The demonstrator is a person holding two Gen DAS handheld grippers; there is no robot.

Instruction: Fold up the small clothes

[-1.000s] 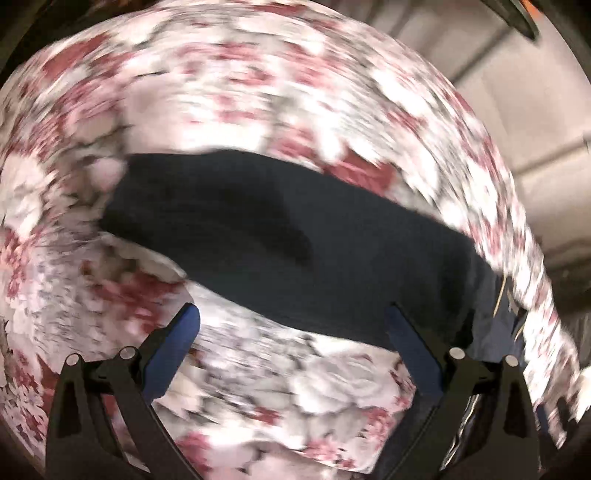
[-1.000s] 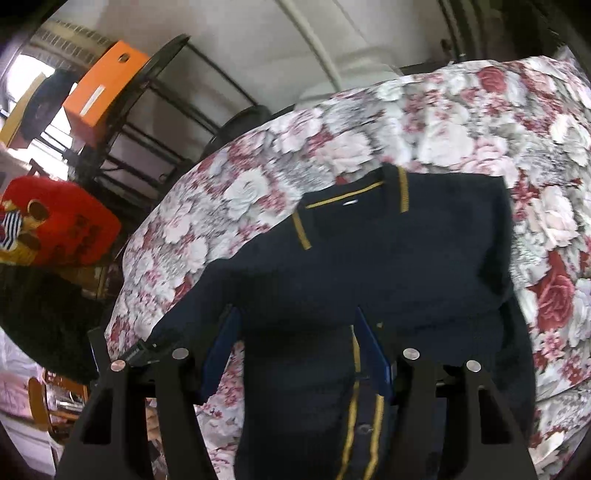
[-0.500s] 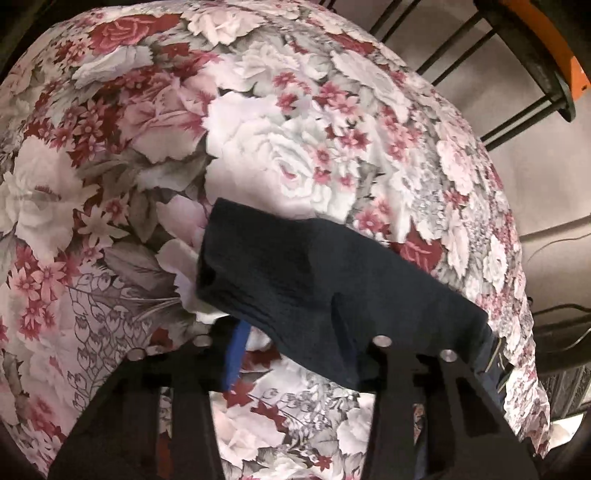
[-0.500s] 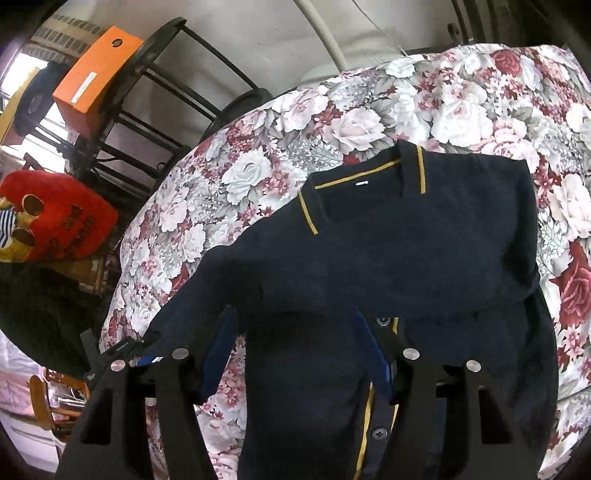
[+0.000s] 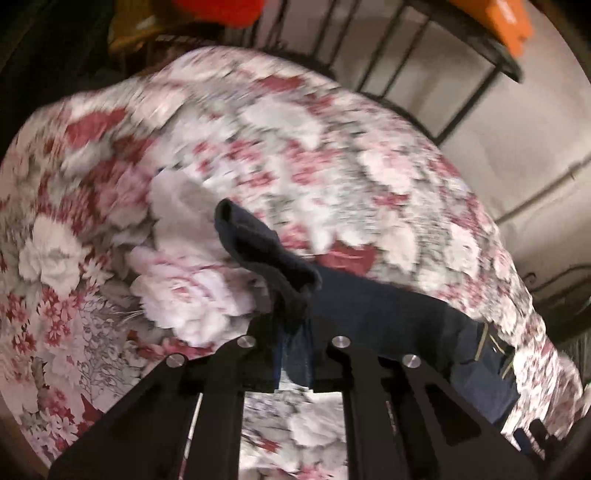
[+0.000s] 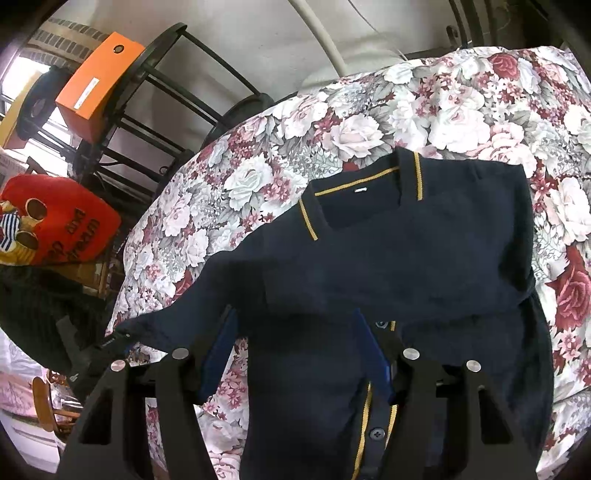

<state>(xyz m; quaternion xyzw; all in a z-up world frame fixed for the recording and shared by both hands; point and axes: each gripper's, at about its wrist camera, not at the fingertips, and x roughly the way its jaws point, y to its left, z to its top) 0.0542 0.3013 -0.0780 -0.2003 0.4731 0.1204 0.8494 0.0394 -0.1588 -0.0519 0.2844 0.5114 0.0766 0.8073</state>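
A navy cardigan (image 6: 406,258) with yellow trim is seen spread on a floral cloth (image 6: 280,147), which covers the work surface. In the left wrist view only the sleeve (image 5: 266,251) of that garment is shown clearly: its cuff end is lifted off the floral cloth (image 5: 110,258) and stands up in front of the left gripper (image 5: 293,354), whose jaws are drawn together and clamped on the sleeve fabric just below the raised cuff. The body of the garment is shown there merely as a dark band running to the right edge, with a scrap of yellow trim visible; much of this view is blurred. The right wrist view is sharp and gives what the left one lacks: the collar (image 6: 362,184) with its yellow piping, a small white label inside the neck, the buttoned front (image 6: 375,432) with a yellow stripe, and the whole upper body lying flat. The right gripper (image 6: 295,354) is held over the lower front of the garment with its blue-padded fingers (image 6: 218,354) spread apart and nothing gripped between them. At the left of that view a black metal rack (image 6: 155,110), an orange box (image 6: 99,77) and a red cushion (image 6: 62,221) with lettering are seen beyond the covered surface; in the left wrist view the orange box (image 5: 511,26) and rack bars are seen at the top right.
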